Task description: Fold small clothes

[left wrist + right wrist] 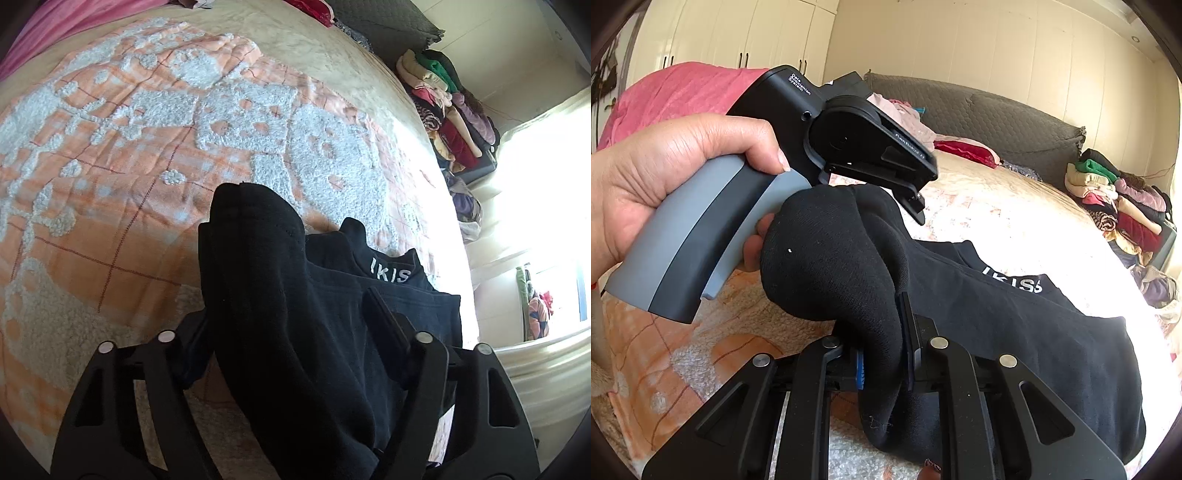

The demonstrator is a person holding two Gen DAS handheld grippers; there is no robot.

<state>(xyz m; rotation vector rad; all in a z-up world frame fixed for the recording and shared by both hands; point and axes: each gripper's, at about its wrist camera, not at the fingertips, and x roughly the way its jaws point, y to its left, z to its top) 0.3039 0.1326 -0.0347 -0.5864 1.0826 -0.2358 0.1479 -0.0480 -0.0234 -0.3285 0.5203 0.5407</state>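
Black socks with white lettering (389, 275) lie on an orange and white blanket (147, 155) on the bed. One black sock (273, 295) drapes up between the jaws of my left gripper (291, 280), which stand wide apart around it. In the right wrist view, my right gripper (886, 354) is shut on the same black sock (834, 258), whose toe end bulges upward. The left gripper body (849, 144) is held in a hand just above that sock. The lettered sock (1027, 295) lies to the right.
A stack of folded clothes (1115, 199) sits at the bed's far right edge. A grey headboard (997, 114), a red garment (964, 149) and a pink cover (683, 92) lie at the far side. Bright window light washes out the right.
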